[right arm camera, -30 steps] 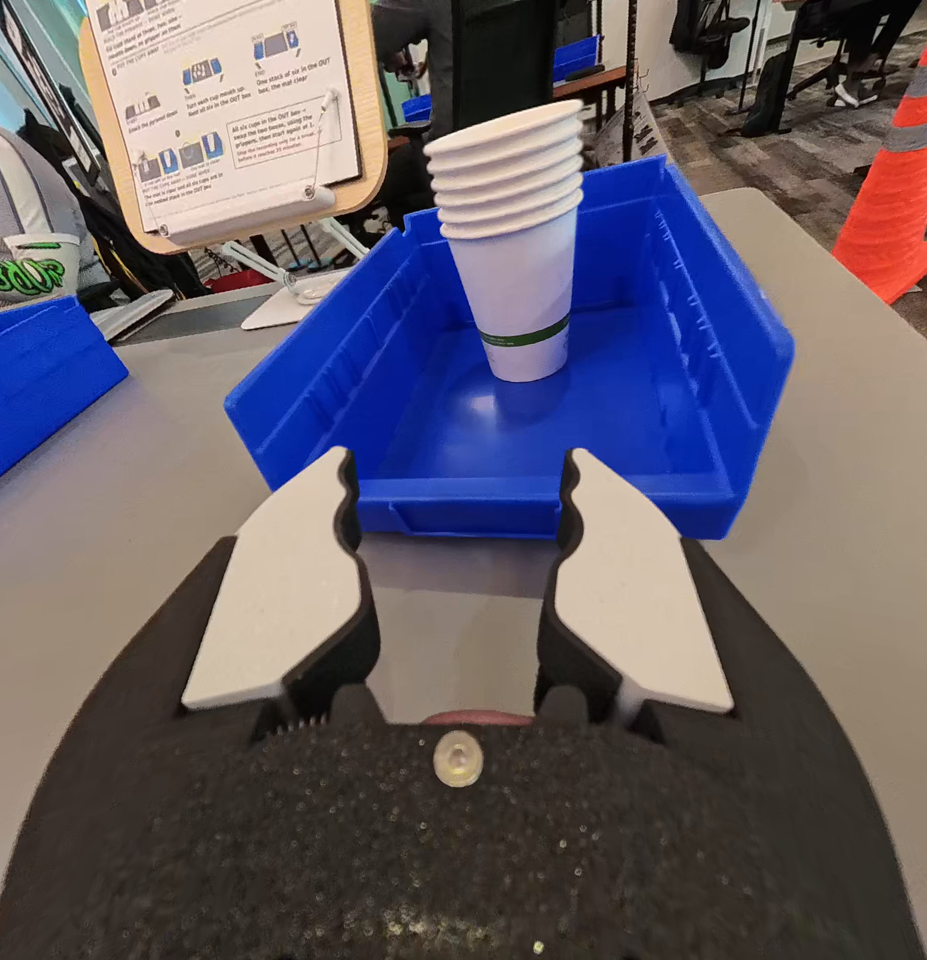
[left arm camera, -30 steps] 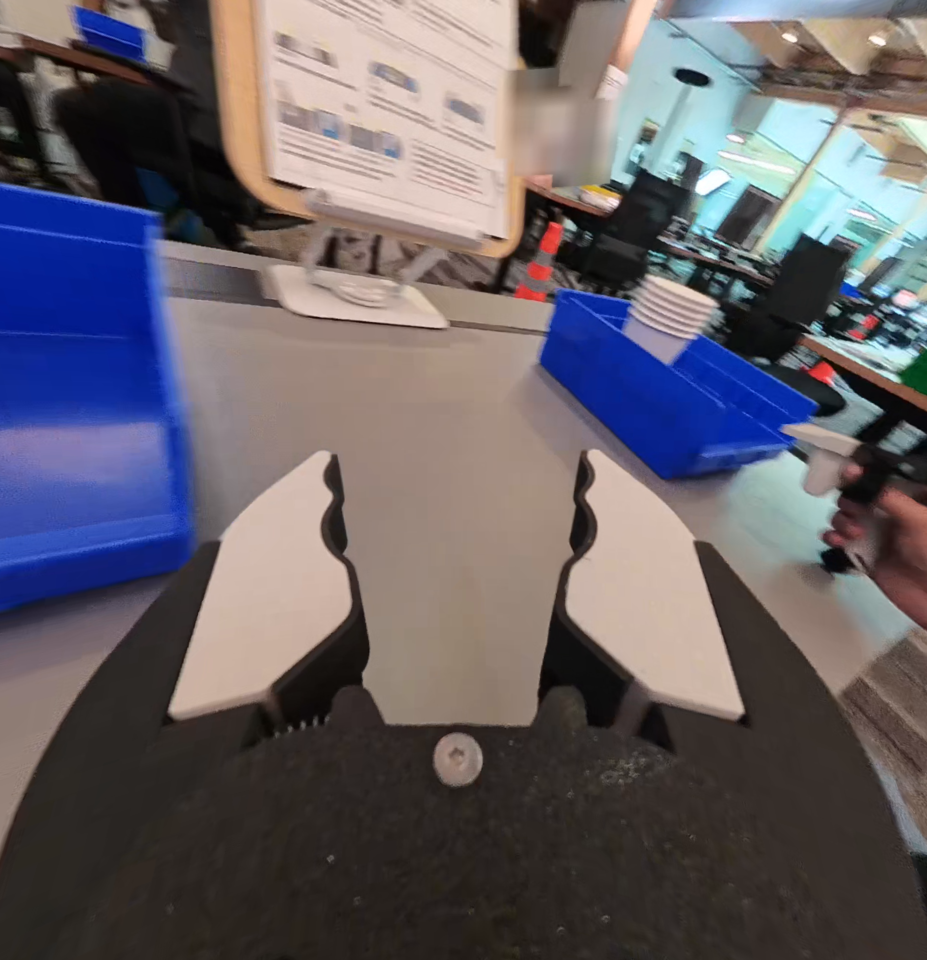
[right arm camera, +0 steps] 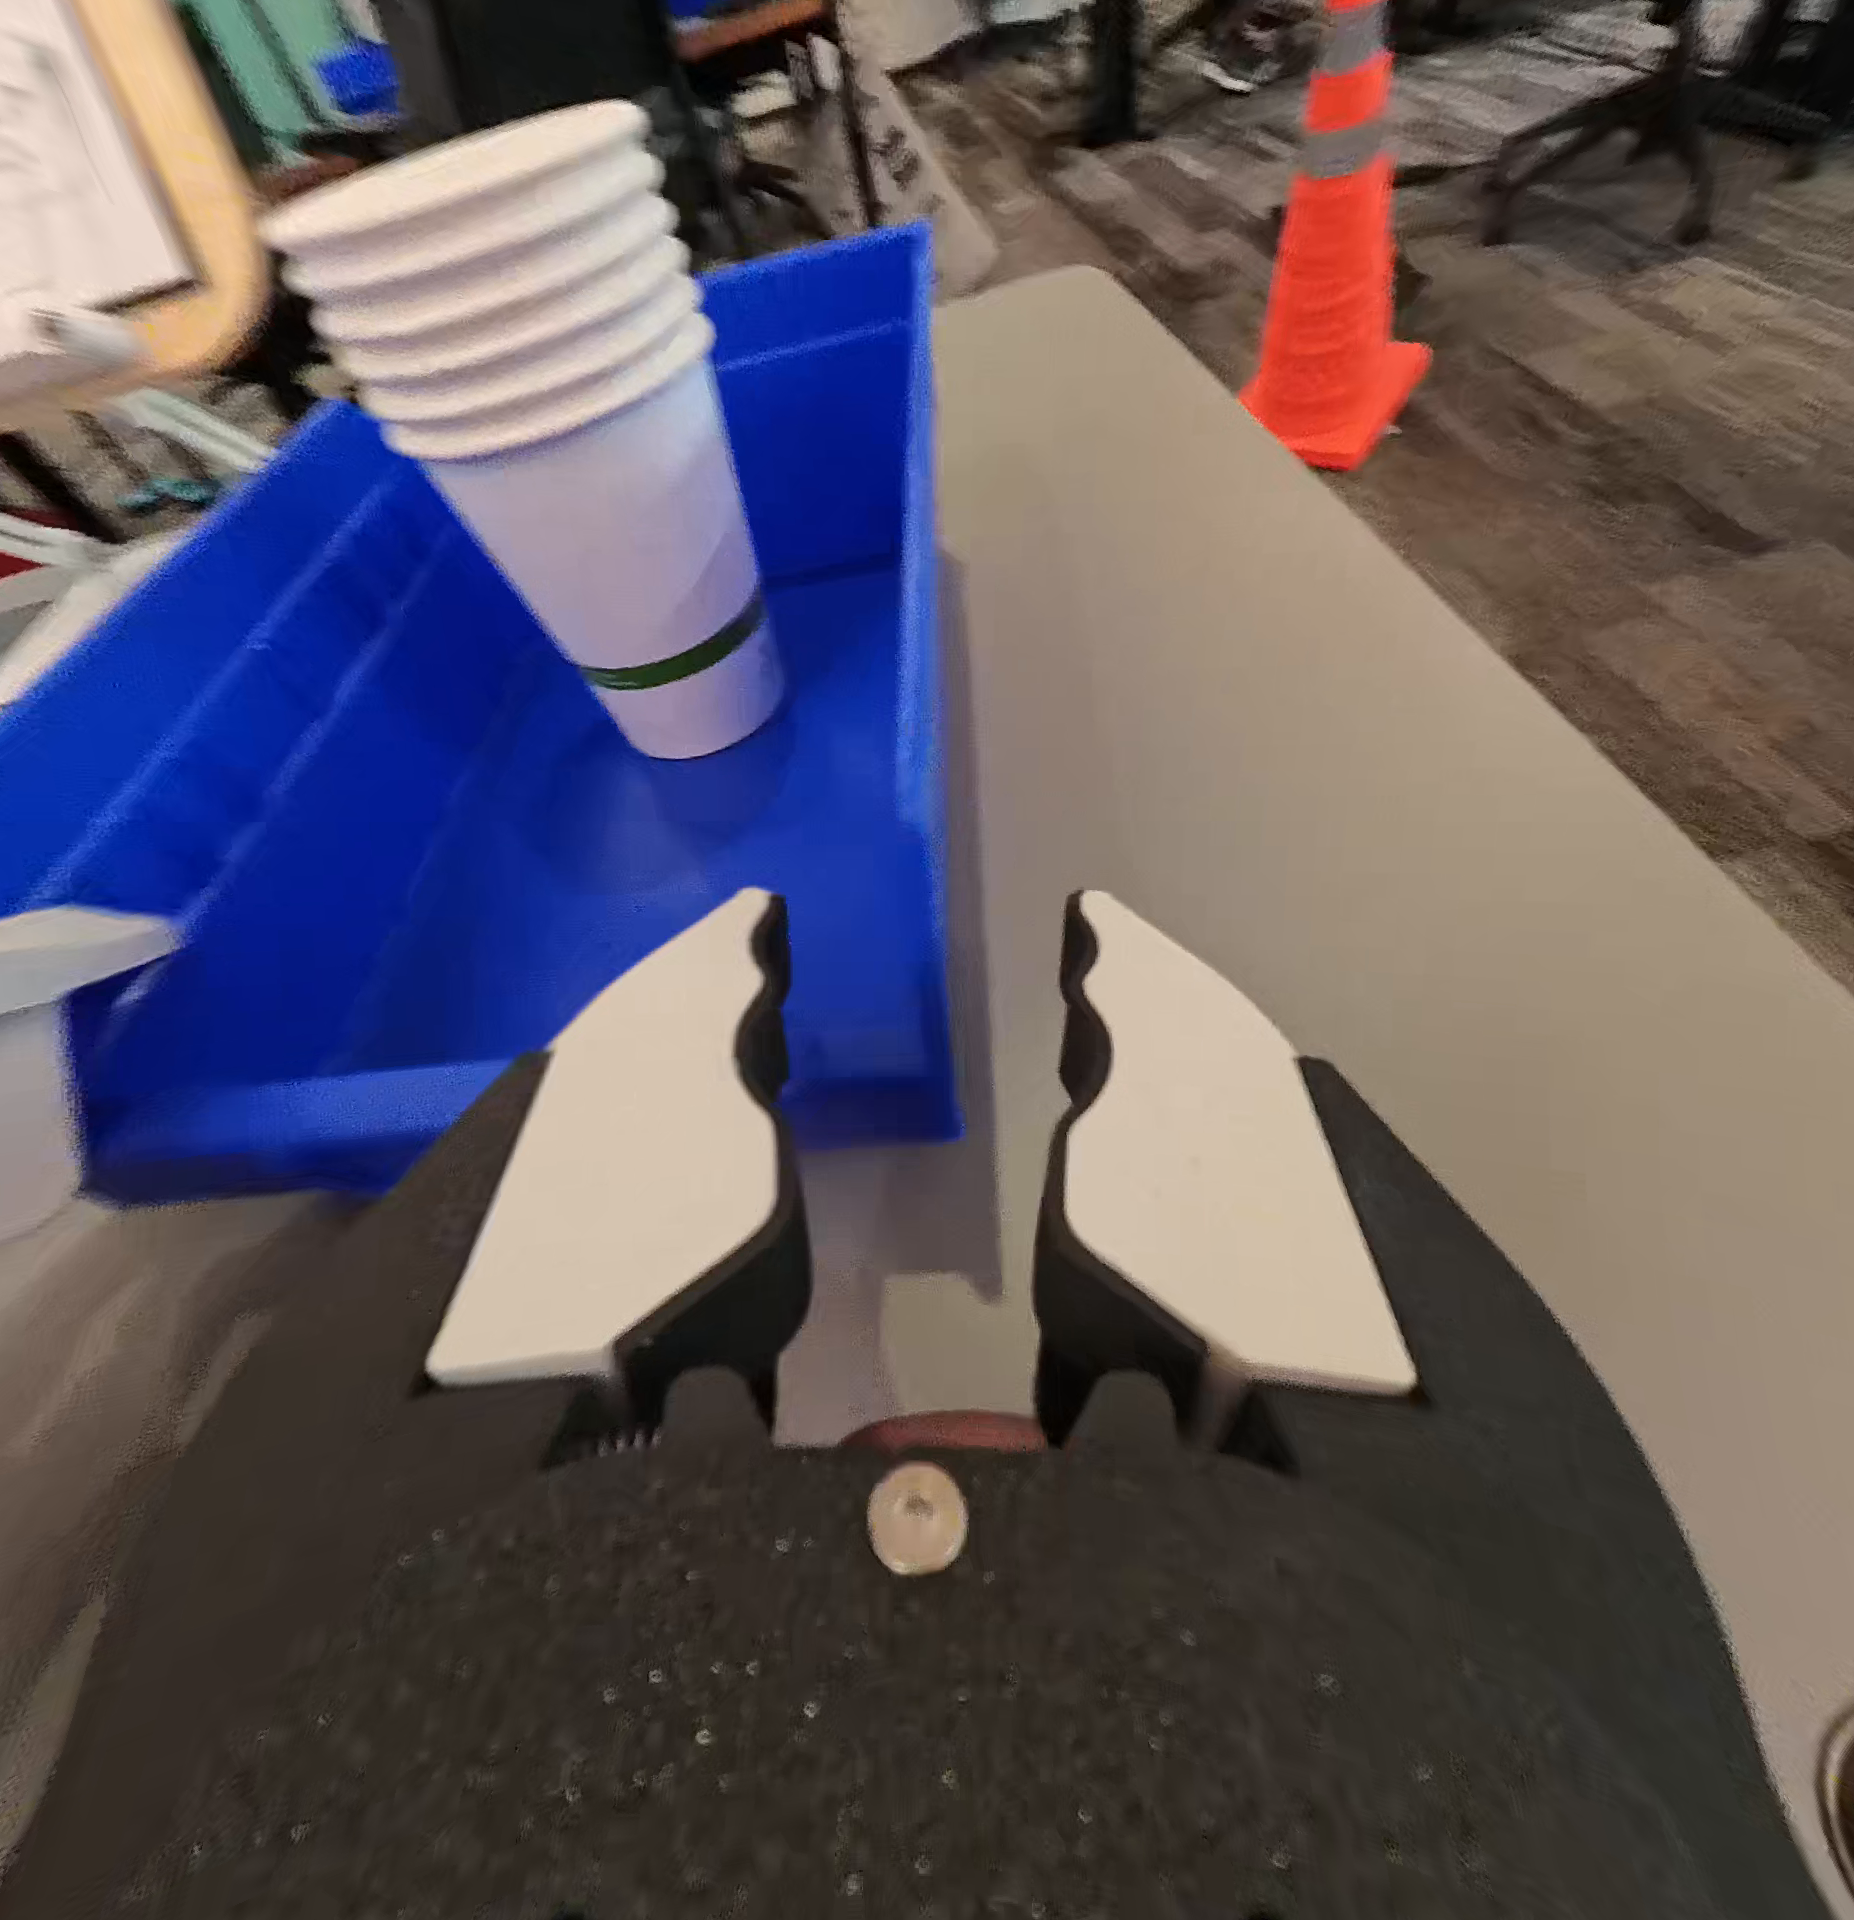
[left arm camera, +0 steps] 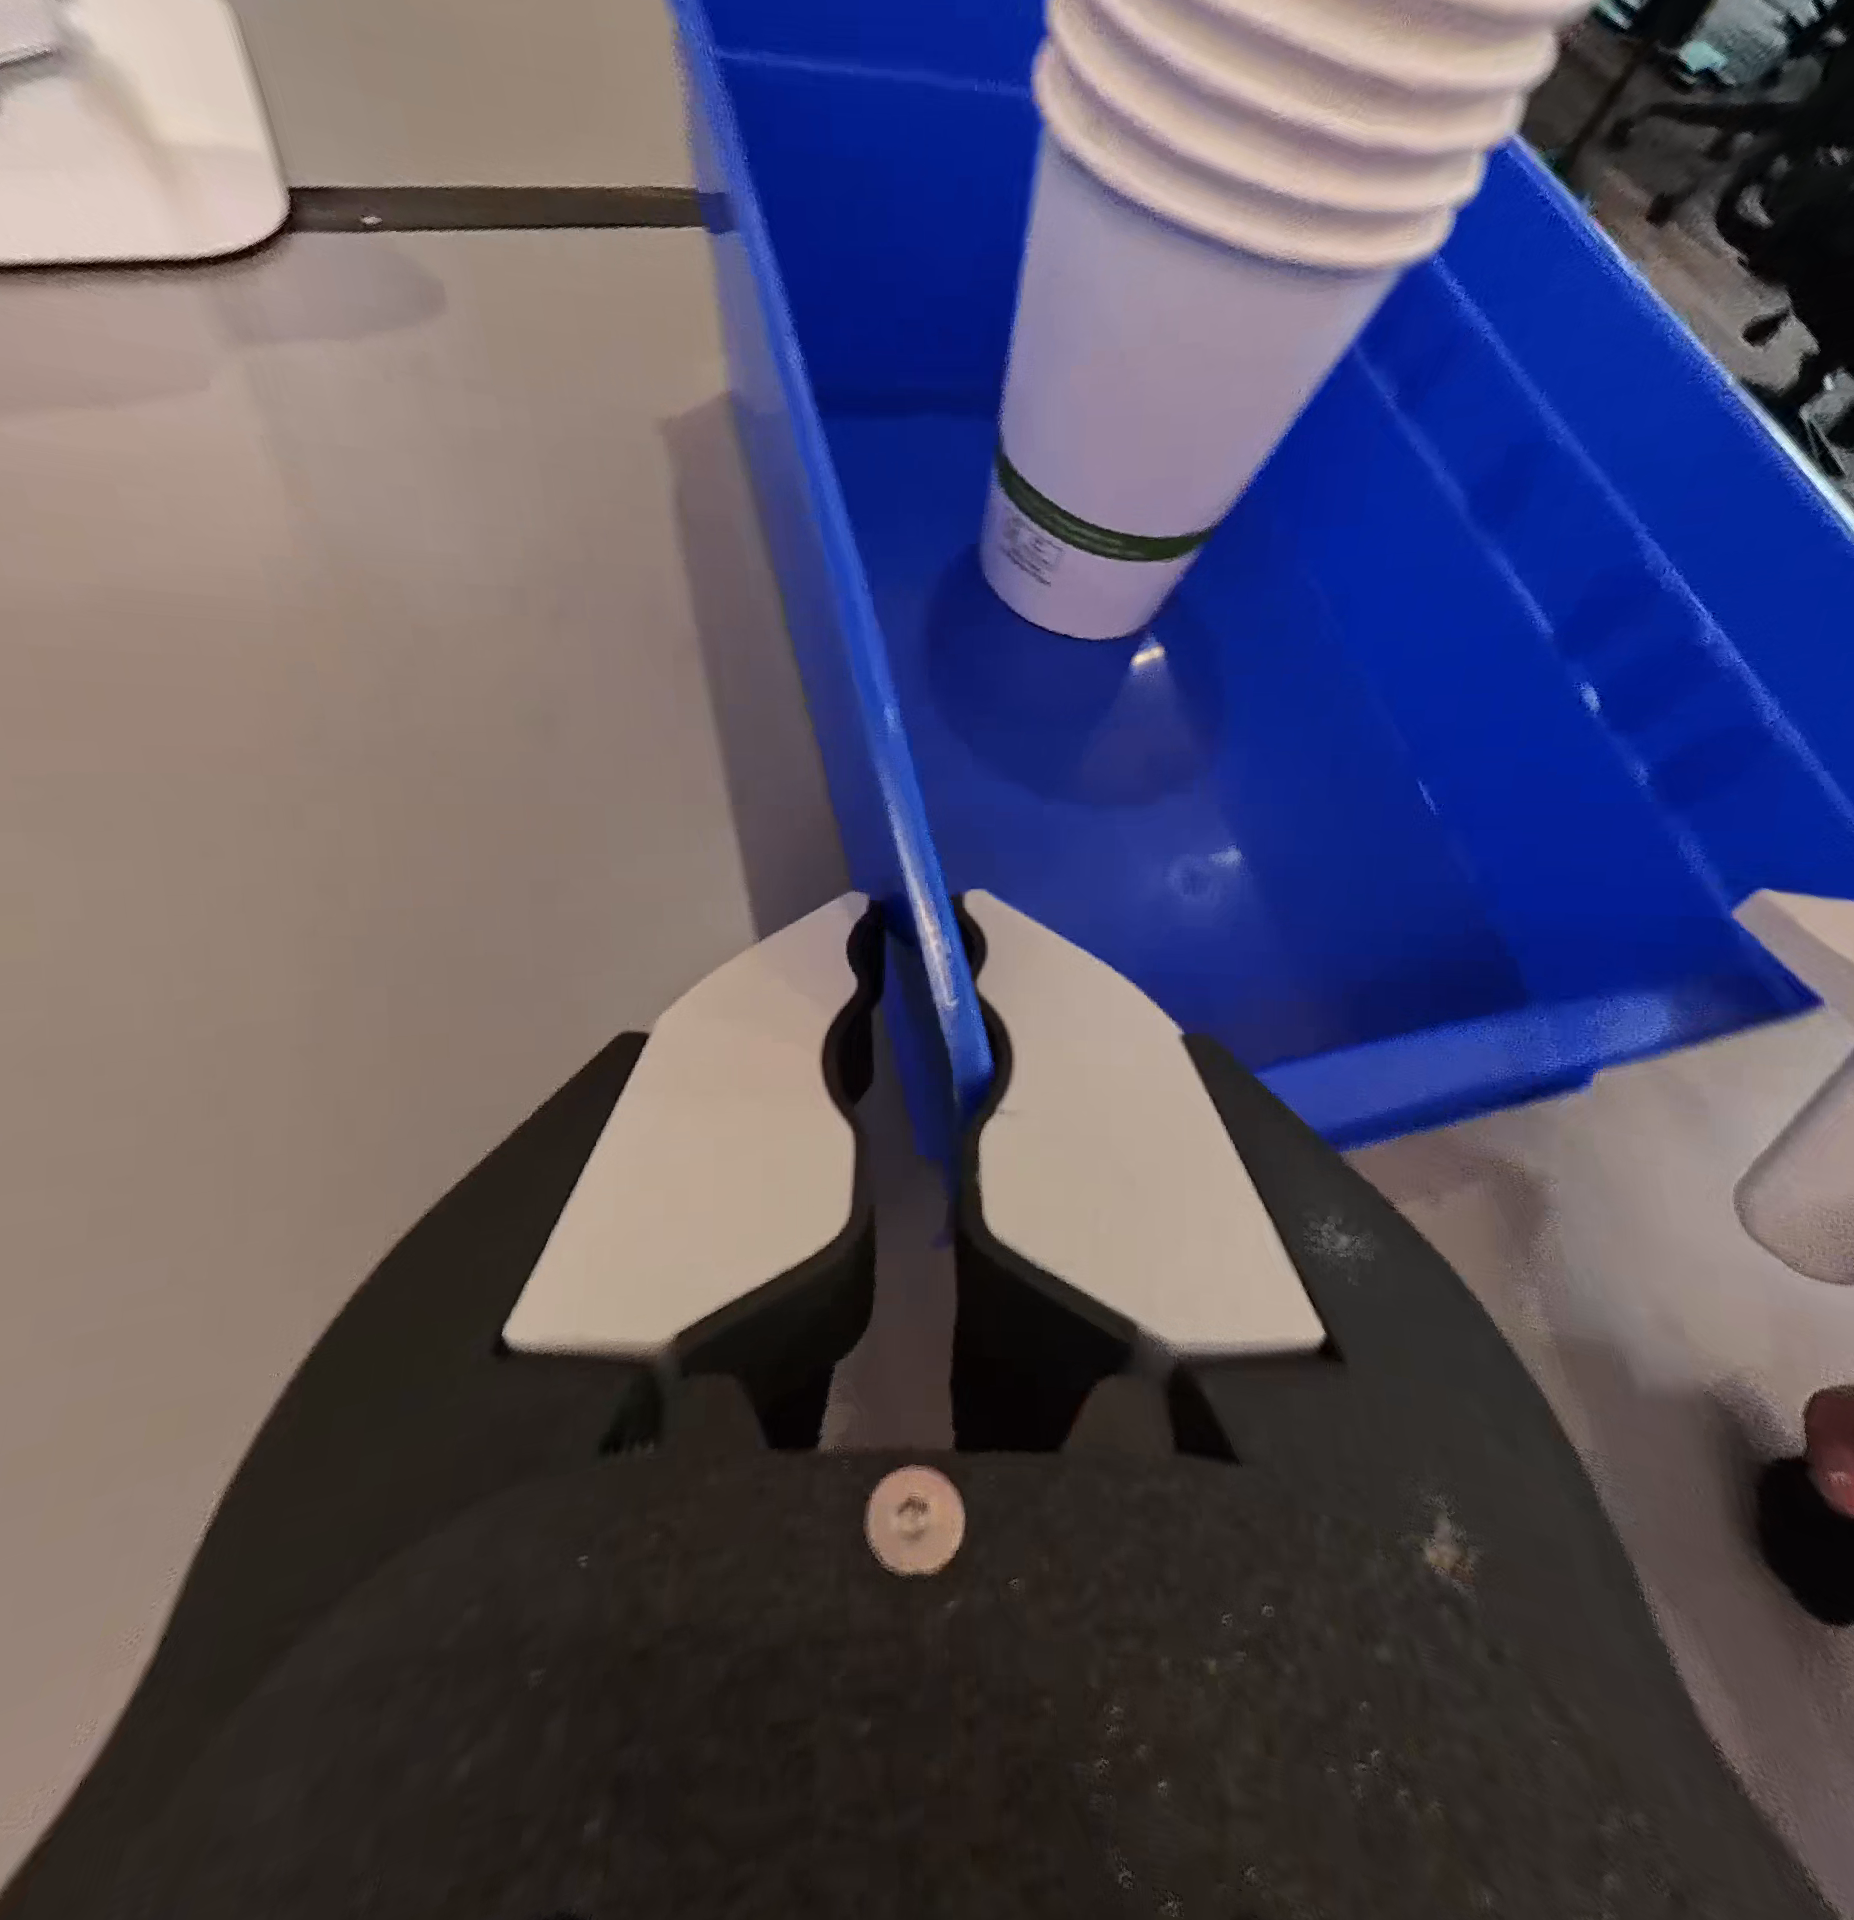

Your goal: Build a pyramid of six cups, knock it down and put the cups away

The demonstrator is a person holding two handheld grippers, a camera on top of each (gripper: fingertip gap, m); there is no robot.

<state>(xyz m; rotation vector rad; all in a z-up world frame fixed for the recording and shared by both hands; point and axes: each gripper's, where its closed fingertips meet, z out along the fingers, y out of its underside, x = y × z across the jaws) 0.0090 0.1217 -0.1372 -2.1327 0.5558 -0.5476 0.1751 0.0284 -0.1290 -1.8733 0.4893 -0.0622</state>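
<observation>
White paper cups [left arm camera: 1203, 343], all still nested in one stack, stand inside the blue bin [left arm camera: 1588, 727] on the worktop [left arm camera: 331, 675], so I'd say no pyramid building has started. My left tongs [left arm camera: 918, 1039] pinch the bin's near side wall; right tongs [right arm camera: 923, 1091] are spread and empty beside its other side.

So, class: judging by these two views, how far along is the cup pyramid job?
Nothing is built yet: the cups sit nested in one stack inside the blue bin. In hand: the left gripper is shut on the bin's side wall, while the right gripper is open and empty. Building, knocking down and putting away all remain.
</observation>
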